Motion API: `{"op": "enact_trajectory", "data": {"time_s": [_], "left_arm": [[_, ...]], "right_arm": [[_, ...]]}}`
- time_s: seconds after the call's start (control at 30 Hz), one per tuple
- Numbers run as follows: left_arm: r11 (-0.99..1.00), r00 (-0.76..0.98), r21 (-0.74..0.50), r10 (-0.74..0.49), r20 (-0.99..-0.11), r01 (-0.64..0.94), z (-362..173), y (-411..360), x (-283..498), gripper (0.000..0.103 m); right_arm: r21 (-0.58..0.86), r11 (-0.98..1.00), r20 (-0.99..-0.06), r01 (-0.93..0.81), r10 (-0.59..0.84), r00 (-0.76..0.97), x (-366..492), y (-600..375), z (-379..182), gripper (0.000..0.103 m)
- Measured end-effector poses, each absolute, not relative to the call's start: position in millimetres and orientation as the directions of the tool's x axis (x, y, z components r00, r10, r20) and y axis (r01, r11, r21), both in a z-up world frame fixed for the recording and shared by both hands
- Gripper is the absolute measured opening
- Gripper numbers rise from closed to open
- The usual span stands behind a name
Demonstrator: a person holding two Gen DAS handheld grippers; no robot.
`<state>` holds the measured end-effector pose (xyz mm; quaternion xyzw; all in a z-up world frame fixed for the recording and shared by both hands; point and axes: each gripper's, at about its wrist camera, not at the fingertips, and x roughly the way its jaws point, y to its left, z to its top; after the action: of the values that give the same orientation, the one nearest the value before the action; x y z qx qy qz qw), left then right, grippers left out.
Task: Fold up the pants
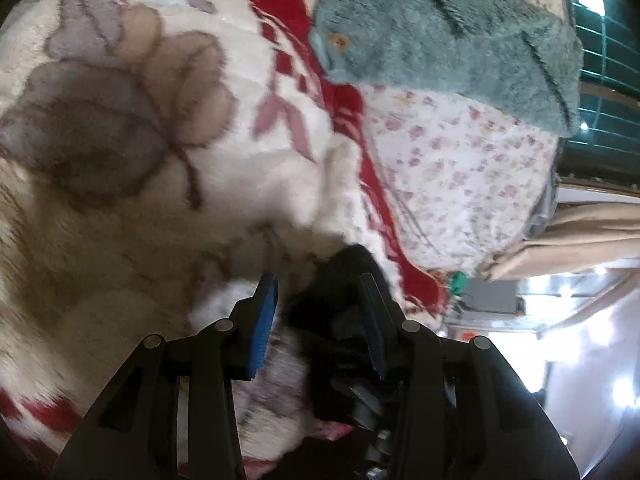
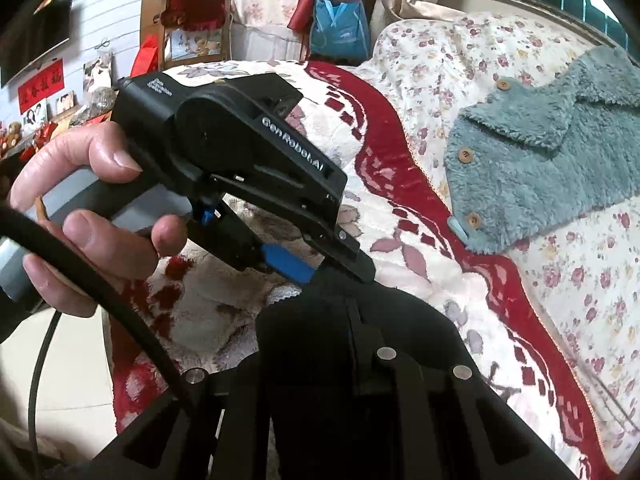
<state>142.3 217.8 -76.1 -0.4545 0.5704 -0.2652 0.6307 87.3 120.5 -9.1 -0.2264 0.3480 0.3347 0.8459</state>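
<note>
Left gripper (image 1: pixel 320 312): jaws partly apart, bunched black pants (image 1: pixel 344 280) clamped between the blue pads (image 1: pixel 264 320). Right gripper (image 2: pixel 352 320): jaws nearly closed, black cloth wrapped over the fingertips, apparently pinched. Left gripper sits just ahead of the right one, gripping the same cloth. Floral blanket (image 1: pixel 120 120) below; teal fleece jacket (image 2: pixel 540 152) well beyond.

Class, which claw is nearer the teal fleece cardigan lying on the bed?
Right, narrowly. The teal cardigan lies to the right of both. The right claw grips the black pants on that side; the left claw grips them from the left, farther away.
</note>
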Motion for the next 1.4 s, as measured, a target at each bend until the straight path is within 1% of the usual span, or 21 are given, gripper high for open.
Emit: {"op": "enact_trajectory", "data": {"time_s": [0.03,0.07,0.1,0.13,0.2,0.23,0.33,0.5,0.67,0.77,1.0,1.2,1.4], "left_arm": [[0.449,0.199,-0.876,-0.855,-0.478,-0.177,-72.3,214.6,141.8,0.039],[0.469,0.194,-0.866,-0.846,-0.497,-0.175,-66.7,210.7,141.0,0.039],[0.476,0.201,-0.861,-0.839,-0.506,-0.179,-63.4,209.8,141.6,0.033],[0.481,0.216,-0.858,-0.832,-0.512,-0.181,-59.6,209.7,142.0,0.018],[0.49,0.231,-0.857,-0.825,-0.516,-0.162,-48.3,205.3,143.9,0.008],[0.496,0.234,-0.855,-0.823,-0.518,-0.151,-44.0,202.6,144.2,0.006],[0.542,0.23,-0.838,-0.808,-0.542,-0.071,-14.7,178.6,144.1,0.005],[0.577,0.199,-0.815,-0.806,-0.558,0.053,34.4,119.4,147.1,0.005],[0.603,0.132,-0.774,-0.797,-0.589,0.192,75.7,39.3,131.8,0.005],[0.62,0.096,-0.744,-0.78,-0.618,0.248,85.4,-2.3,121.0,0.005],[0.664,0.019,-0.68,-0.72,-0.694,0.311,76.4,-85.4,100.8,0.005],[0.696,-0.024,-0.629,-0.664,-0.747,0.347,59.2,-140.7,86.1,0.005],[0.71,-0.045,-0.604,-0.634,-0.772,0.362,38.7,-176.1,81.5,0.005]], "right_arm": [[-0.148,0.678,-0.735,-0.72,0.411,0.538,86.7,119.3,-7.8,0.014],[-0.145,0.682,-0.732,-0.717,0.414,0.541,87.2,117.9,-7.3,0.014],[-0.135,0.687,-0.729,-0.714,0.419,0.542,87.9,116.0,-6.3,0.014],[-0.127,0.693,-0.725,-0.709,0.423,0.544,88.5,114.0,-5.0,0.014],[-0.121,0.706,-0.715,-0.697,0.425,0.555,87.2,109.4,-1.3,0.014],[-0.115,0.713,-0.709,-0.691,0.429,0.56,86.5,106.0,1.0,0.014],[-0.084,0.747,-0.682,-0.66,0.439,0.584,84.2,87.5,12.6,0.014],[0.027,0.822,-0.607,-0.569,0.466,0.644,73.6,34.3,41.7,0.014],[0.186,0.874,-0.526,-0.448,0.474,0.706,51.4,-36.5,65.5,0.014],[0.282,0.878,-0.491,-0.387,0.478,0.729,35.8,-76.0,71.0,0.014],[0.463,0.843,-0.458,-0.272,0.491,0.741,5.2,-152.8,50.8,0.014],[0.541,0.814,-0.453,-0.211,0.494,0.742,-3.4,-192.5,29.9,0.014],[0.616,0.773,-0.444,-0.151,0.499,0.744,-10.4,-230.8,6.5,0.014]]}}
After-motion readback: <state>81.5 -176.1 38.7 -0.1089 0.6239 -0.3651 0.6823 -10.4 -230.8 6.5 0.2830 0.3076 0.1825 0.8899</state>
